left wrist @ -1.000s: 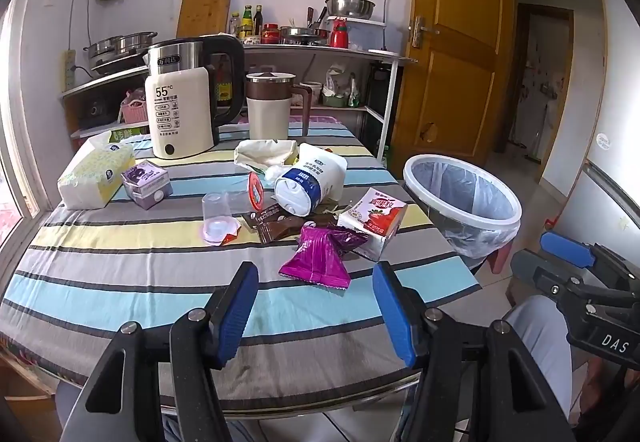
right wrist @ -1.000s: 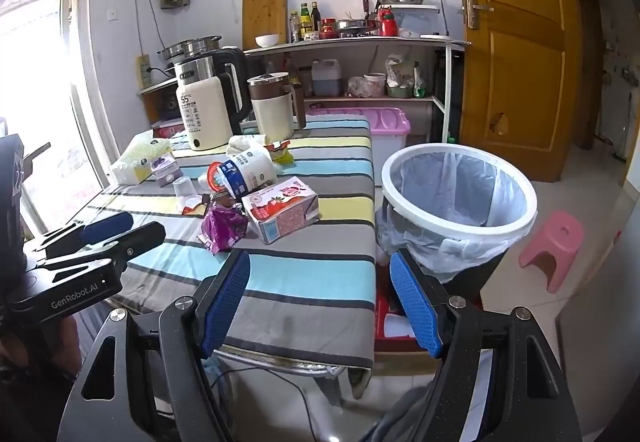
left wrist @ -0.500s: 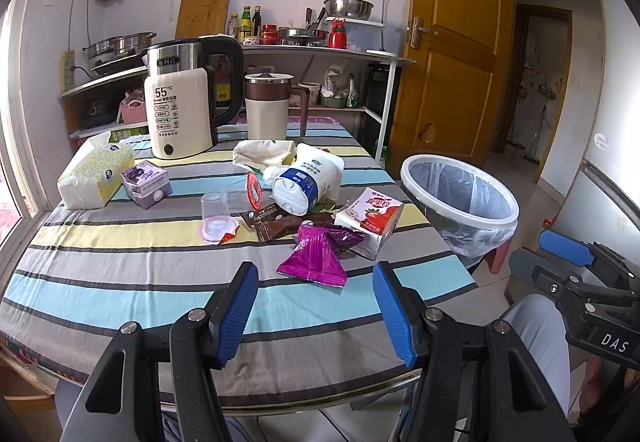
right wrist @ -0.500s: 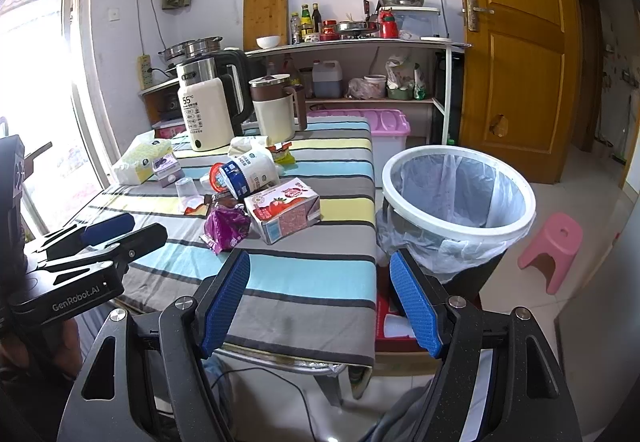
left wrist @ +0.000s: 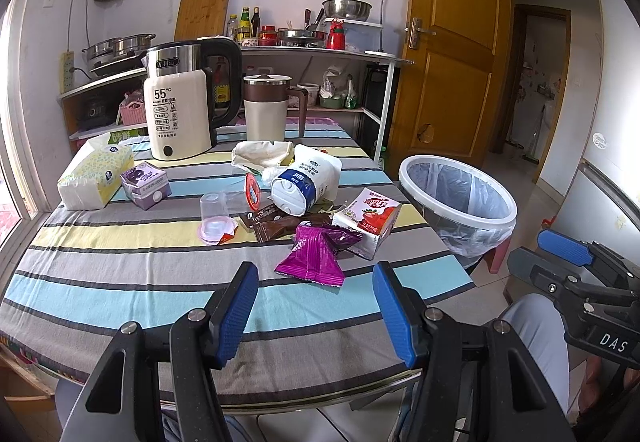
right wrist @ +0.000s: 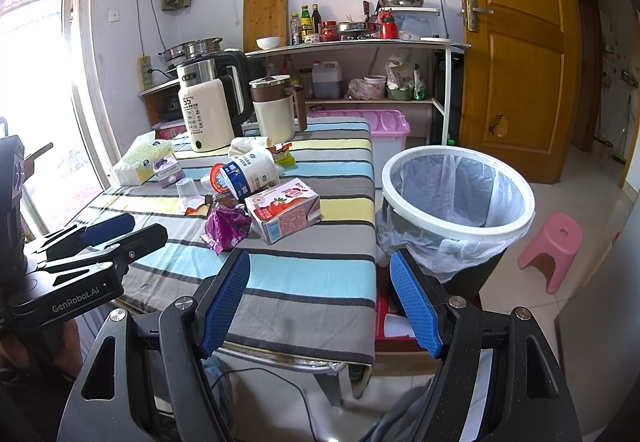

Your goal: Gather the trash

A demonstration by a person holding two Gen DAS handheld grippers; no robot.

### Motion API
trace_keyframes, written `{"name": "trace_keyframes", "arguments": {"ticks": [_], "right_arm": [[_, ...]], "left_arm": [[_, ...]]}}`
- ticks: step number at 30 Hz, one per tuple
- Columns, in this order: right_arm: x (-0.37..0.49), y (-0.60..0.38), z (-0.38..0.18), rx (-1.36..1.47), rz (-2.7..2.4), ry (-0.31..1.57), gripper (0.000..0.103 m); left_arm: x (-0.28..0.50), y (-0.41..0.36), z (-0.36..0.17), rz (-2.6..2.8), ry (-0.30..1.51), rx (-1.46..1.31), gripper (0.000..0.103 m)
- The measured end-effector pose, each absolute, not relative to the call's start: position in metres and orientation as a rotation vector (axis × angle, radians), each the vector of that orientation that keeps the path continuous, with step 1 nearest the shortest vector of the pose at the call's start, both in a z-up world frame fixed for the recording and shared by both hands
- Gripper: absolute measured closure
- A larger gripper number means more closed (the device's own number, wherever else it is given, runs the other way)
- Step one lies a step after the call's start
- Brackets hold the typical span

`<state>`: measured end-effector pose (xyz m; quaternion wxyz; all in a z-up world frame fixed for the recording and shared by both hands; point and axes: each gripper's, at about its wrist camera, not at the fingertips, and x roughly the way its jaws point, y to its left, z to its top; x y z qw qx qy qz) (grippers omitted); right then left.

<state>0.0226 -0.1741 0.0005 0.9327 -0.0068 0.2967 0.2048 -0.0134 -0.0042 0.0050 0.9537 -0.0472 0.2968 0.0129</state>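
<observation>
Trash lies in a heap mid-table: a purple wrapper (left wrist: 316, 254), a strawberry milk carton (left wrist: 368, 219), a white and blue yogurt pouch (left wrist: 304, 181), brown wrappers (left wrist: 280, 224), a clear plastic cup (left wrist: 216, 215) and a small purple carton (left wrist: 145, 183). My left gripper (left wrist: 316, 306) hovers open over the near table edge, just short of the purple wrapper, nothing between its fingers. My right gripper (right wrist: 320, 298) is open and empty at the table's right corner. A white-rimmed bin (right wrist: 456, 197) lined with a clear bag stands on the floor beside the table.
A kettle (left wrist: 180, 109), a beige jug (left wrist: 266, 111) and a tissue pack (left wrist: 94, 171) stand at the back of the striped tablecloth (left wrist: 120, 270). A pink stool (right wrist: 550, 246) and a pink storage box (right wrist: 384, 125) sit on the floor. A wooden door (right wrist: 516, 53) is behind the bin.
</observation>
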Motion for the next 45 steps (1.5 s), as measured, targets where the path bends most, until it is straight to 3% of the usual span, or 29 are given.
{"name": "trace_keyframes", "arguments": {"ticks": [45], "right_arm": [[0.0234,-0.1753,-0.0001,-0.011,0.419,0.613,0.03]], "left_arm": [[-0.0127,-0.0087,0.0038,0.012,0.613,-0.1,0.044]]}}
